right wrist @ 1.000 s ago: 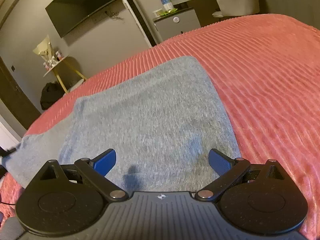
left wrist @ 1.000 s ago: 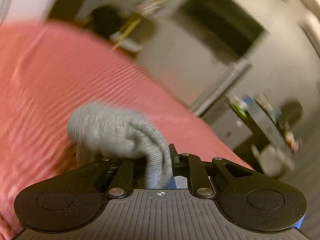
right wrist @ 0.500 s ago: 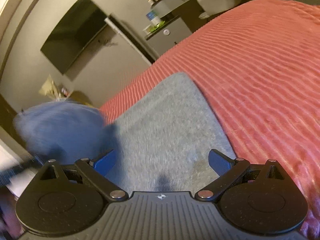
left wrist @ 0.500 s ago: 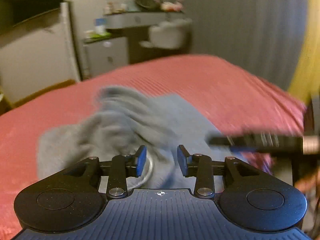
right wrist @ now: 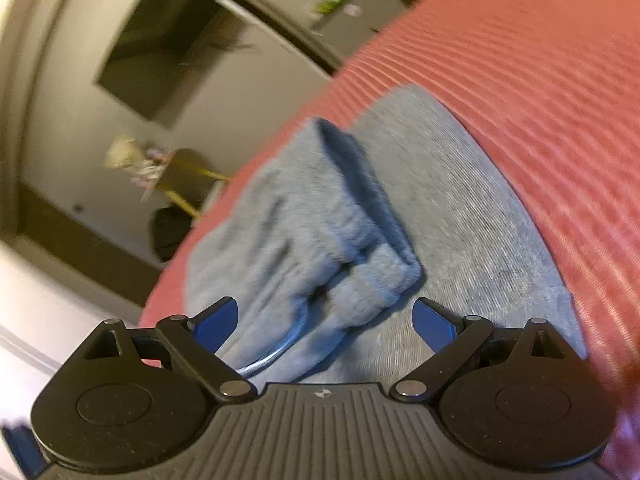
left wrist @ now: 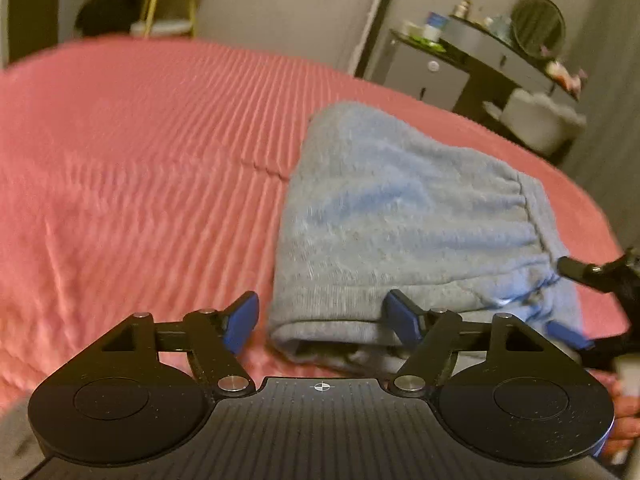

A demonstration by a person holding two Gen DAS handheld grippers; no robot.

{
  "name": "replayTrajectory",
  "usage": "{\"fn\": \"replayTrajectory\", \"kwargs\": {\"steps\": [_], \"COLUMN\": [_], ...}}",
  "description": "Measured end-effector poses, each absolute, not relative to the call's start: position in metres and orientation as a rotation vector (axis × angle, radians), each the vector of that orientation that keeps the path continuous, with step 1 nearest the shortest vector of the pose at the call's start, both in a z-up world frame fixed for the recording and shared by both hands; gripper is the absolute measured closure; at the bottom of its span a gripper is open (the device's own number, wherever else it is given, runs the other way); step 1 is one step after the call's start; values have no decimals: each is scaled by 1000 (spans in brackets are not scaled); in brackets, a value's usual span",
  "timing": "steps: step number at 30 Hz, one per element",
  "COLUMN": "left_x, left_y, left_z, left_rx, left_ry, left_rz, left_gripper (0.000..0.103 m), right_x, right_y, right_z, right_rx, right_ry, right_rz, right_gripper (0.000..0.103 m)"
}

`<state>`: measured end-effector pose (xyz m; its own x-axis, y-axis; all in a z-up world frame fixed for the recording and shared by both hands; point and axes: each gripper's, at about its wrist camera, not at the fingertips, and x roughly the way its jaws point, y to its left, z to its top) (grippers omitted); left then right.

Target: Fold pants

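- Bedroom scene, left wrist view: ribbed coral-red bedspread point(left wrist: 132, 168) filled most of the frame; grey wall behind, a dark dresser point(left wrist: 472, 60) with small clutter and a round mirror at upper right, a pale stool point(left wrist: 536, 116) below it.
- Grey pants point(left wrist: 400, 216) lay on the bedspread right of centre, folded over into a thick bundle, rolled edge nearest the camera.
- Left gripper point(left wrist: 320, 320) had just been opening; jaws stood wide, blue pads clear of the cloth. Folded near edge sat between the fingers, right pad just beside it, nothing pinched.
- Right gripper point(left wrist: 576, 304) showed at the right edge, black linkage and a blue pad over the pants' right end; contact unclear from here.
- A bit of the person's hand point(left wrist: 624, 420) was visible at lower right.
- Frame slightly blurred.
- Right wrist view: same bedspread point(right wrist: 540, 80) ran tilted across the upper right; wall with a dark TV point(right wrist: 168, 44), a small yellow-legged table point(right wrist: 180, 176) with clutter, and a black bag point(right wrist: 168, 232) on the floor to the left.
- Pants point(right wrist: 460, 200) lay flat underneath, with a folded-over layer lumped on top at centre-left; a light drawstring loop point(right wrist: 276, 352) stuck out near the gripper.
- Right gripper point(right wrist: 326, 320) stood wide apart, blue pads either side of the folded lump, gripping nothing.
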<state>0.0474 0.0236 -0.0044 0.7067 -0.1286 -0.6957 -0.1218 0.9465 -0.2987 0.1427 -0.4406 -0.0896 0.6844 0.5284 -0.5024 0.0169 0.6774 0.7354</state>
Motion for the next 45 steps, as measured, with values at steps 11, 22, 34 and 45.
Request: {"fn": "replayTrajectory", "kwargs": {"steps": [11, 22, 34, 45], "left_x": [49, 44, 30, 37], "left_y": [32, 29, 9, -9], "left_z": [-19, -18, -7, -11], "left_rx": [-408, -415, -355, -205], "left_ry": [823, 817, 741, 757], "left_rz": [-11, -4, -220, -137], "left_gripper": [25, 25, 24, 23], "right_x": [185, 209, 177, 159], "right_y": [-425, -380, -377, -398], "right_z": [-101, -76, 34, 48], "right_rx": [944, 769, 774, 795], "right_ry": [787, 820, 524, 497], "right_rz": [246, 211, 417, 442], "right_gripper": [49, 60, 64, 64]}}
